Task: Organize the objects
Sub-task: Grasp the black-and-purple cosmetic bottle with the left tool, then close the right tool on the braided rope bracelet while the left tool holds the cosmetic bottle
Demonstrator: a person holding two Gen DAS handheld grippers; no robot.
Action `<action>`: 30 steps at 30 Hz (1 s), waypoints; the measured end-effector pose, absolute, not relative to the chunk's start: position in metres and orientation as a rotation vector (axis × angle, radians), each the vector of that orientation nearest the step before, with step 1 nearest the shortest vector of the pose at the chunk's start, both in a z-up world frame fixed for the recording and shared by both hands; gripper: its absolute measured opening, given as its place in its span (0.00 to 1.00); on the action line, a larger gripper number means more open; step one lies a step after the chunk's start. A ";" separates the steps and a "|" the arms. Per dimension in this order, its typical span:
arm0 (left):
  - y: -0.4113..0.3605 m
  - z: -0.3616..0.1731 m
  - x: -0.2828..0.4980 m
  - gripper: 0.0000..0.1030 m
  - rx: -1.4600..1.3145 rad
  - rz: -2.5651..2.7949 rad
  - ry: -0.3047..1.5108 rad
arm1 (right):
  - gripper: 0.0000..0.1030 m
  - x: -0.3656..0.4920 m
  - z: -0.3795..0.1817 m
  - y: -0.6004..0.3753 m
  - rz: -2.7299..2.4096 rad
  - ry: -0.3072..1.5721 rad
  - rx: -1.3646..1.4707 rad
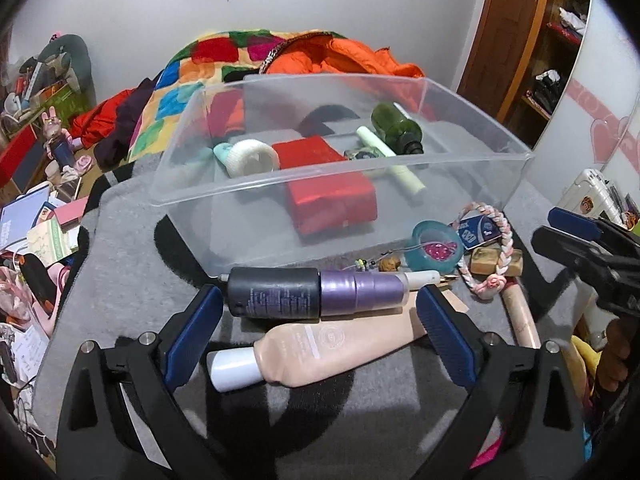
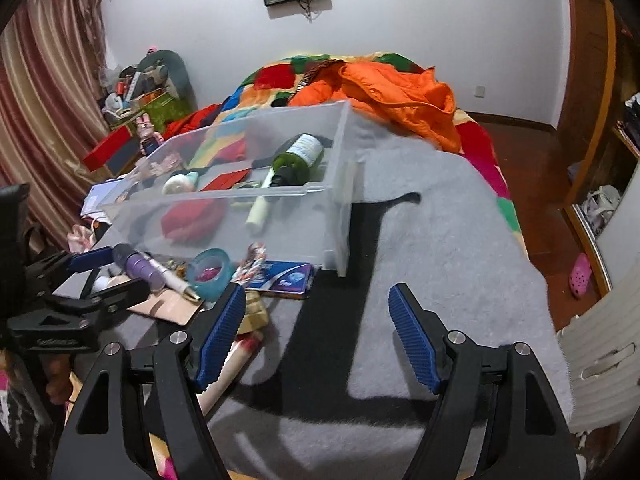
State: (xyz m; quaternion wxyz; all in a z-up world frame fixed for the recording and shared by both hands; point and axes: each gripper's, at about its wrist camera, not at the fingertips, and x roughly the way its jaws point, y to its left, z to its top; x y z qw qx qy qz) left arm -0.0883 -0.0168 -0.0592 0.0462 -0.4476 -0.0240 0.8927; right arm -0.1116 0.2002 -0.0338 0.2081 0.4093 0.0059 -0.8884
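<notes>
A black-and-purple bottle [image 1: 316, 294] lies crosswise on the grey blanket [image 1: 120, 280], right between the blue pads of my left gripper [image 1: 318, 300]. The jaws stand wide open, with a small gap at each end of the bottle. A peach tube [image 1: 320, 350] with a white cap lies just below it, nearer to me. Behind stands a clear plastic bin [image 1: 500, 184] holding a green bottle [image 1: 396, 124], a red box [image 1: 332, 196] and a pale green tube [image 1: 400, 164]. My right gripper [image 2: 316, 292] hangs open over bare blanket with nothing between its fingers.
A teal tape roll [image 1: 434, 250], a braided pink-and-white cord [image 1: 504, 236], a small blue box [image 1: 478, 232] and a wooden block [image 1: 496, 262] lie to the right of the bin's front. Books and clutter sit past the blanket's left edge. An orange jacket [image 2: 400, 92] lies behind the bin.
</notes>
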 end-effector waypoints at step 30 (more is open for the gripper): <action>-0.029 -0.046 -0.067 0.88 -1.252 2.801 -0.207 | 0.05 -0.117 -0.029 0.161 -2.329 -0.036 1.082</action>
